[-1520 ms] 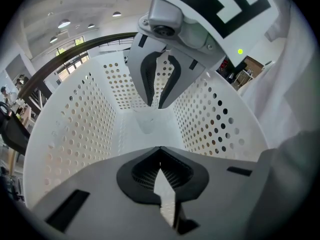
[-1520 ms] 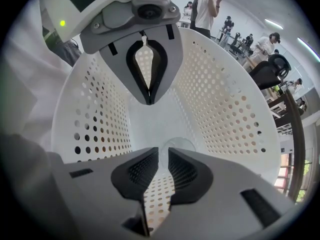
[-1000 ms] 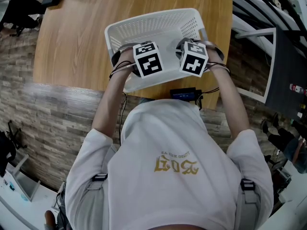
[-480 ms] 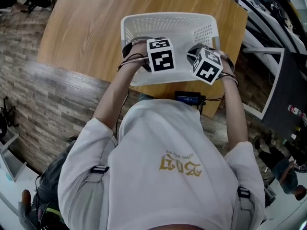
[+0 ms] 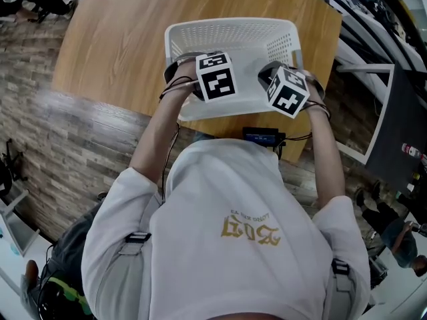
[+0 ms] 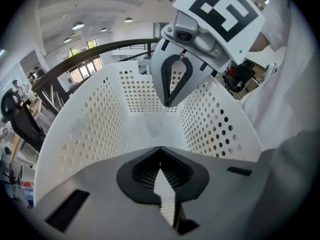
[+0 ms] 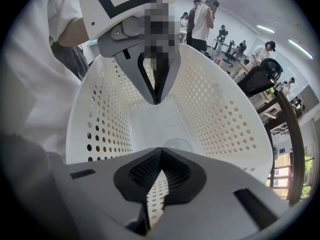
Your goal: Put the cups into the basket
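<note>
A white perforated basket [image 5: 233, 35] is over the wooden table [image 5: 113, 52], near its front edge. My left gripper [image 5: 203, 85] is shut on the basket's left end wall, and my right gripper [image 5: 283, 92] is shut on the right end wall; the two face each other. In the left gripper view, the left gripper [image 6: 161, 176] pinches the perforated wall, with the right gripper [image 6: 172, 84] across the basket. A clear cup [image 6: 154, 125] lies on the basket floor. The right gripper [image 7: 159, 176] clamps its wall likewise, and the clear cup [image 7: 177, 145] lies just beyond it.
A small black device [image 5: 260, 136] with cables hangs at the table's front edge. A dark panel in a white frame [image 5: 393, 105] stands to the right. Office chairs and several people [image 7: 200, 19] are in the background.
Over the last second the basket, held by both grippers, has swung and shifted slightly to the right over the table. Both holds are unchanged.
</note>
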### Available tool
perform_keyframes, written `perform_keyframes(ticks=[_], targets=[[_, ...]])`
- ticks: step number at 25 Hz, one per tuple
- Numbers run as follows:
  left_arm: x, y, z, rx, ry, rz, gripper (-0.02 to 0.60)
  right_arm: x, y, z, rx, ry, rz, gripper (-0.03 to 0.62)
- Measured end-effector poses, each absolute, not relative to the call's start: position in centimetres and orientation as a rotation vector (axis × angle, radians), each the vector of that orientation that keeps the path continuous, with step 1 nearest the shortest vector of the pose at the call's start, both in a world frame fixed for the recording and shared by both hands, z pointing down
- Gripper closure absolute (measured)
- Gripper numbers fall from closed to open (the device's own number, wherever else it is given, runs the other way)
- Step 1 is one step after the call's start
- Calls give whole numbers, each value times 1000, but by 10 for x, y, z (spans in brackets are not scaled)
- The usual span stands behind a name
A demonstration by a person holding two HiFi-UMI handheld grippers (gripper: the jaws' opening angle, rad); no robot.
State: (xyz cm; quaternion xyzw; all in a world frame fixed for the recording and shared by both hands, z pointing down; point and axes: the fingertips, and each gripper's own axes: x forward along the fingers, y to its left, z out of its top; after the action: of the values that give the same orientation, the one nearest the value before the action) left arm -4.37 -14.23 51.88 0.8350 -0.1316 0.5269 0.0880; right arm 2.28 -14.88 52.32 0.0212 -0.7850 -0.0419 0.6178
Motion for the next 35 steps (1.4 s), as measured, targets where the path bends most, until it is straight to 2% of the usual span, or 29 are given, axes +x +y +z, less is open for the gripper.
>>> perform_keyframes(ticks=[15, 24, 35], targets=[[-40, -140, 496, 2545, -532, 1431, 575, 10, -142, 506, 117, -1901, -71, 583], [-48, -147, 467, 2582, -752, 1233, 575, -2, -142, 485, 224, -2056, 18, 584], [-59, -157, 417, 2646, -1019, 777, 575, -15, -151, 436, 443, -2375, 149, 583]])
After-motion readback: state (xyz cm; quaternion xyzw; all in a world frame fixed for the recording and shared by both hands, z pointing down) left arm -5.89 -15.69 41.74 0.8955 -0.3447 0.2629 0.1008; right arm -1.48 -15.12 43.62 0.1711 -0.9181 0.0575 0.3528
